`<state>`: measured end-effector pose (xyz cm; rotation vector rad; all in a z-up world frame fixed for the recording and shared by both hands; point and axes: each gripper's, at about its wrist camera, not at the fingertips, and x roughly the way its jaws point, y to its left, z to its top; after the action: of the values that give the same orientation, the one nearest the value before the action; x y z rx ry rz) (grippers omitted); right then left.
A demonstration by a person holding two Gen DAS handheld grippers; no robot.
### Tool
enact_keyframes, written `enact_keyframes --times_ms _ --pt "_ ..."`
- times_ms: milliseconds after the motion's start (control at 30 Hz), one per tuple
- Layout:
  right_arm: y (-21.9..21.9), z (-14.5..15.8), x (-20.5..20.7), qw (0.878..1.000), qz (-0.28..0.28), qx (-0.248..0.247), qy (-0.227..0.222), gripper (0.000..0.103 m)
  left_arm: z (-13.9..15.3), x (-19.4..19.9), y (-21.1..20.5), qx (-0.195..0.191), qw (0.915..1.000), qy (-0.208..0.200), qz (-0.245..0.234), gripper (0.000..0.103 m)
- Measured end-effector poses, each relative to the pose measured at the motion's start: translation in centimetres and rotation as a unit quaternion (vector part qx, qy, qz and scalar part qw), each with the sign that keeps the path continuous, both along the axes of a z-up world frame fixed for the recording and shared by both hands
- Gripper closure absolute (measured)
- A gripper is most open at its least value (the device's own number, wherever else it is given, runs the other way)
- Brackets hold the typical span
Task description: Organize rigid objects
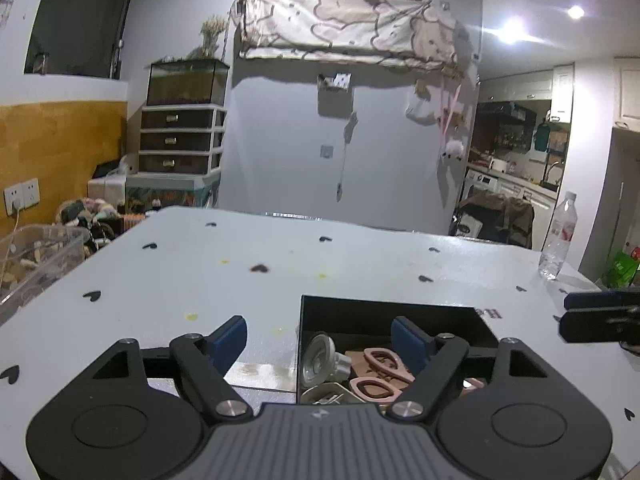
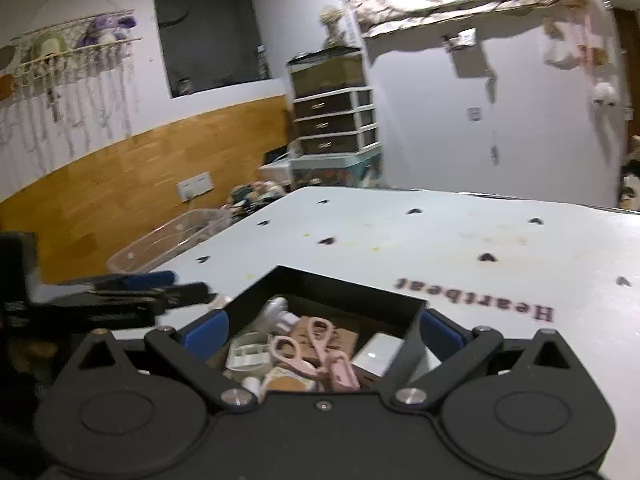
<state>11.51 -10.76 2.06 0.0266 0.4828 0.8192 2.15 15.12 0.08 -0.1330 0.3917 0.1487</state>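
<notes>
Scissors (image 2: 316, 346) in box (image 2: 414, 308), left gripper (image 1: 320, 338) open

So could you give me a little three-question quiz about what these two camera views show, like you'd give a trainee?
1. True or false: the pink scissors lie inside the black box.
2. Which gripper is holding something: A) the left gripper, B) the right gripper, C) neither?
3. What stands upright near the table's far right edge in the left wrist view?

Key: 1 true; 2 C, both stand open and empty; 3 a clear water bottle.
</notes>
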Motion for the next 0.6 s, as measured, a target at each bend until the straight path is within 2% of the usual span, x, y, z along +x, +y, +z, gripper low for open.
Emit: enact_keyframes --times_ms 133,200,533,600 --pt "-1.0 -0.8 -1.5 0.999 -0.043 0.002 -0.016 0.0 0.4 -1.4 -0.6 0.005 0.9998 -0.019 -0.001 0.004" --pt "-1.4 -1.3 -2.5 0.997 -0.071 0.002 -0.025 0.0 0.5 -2.0 -1.1 0.014 0.9995 -0.028 -0.001 0.0" --pt "-2.1 -2.2 -6.6 0.986 -0.155 -0.008 -0.054 0.0 -0.1 -4.3 -3.0 0.039 0.9991 -0.015 -0.009 0.0" --pt "-2.1 -2.3 -7.4 0.984 -0.168 -0.017 -0.061 0.0 -0.2 -5.0 -3.3 0.034 0.9992 -0.018 -0.011 0.0"
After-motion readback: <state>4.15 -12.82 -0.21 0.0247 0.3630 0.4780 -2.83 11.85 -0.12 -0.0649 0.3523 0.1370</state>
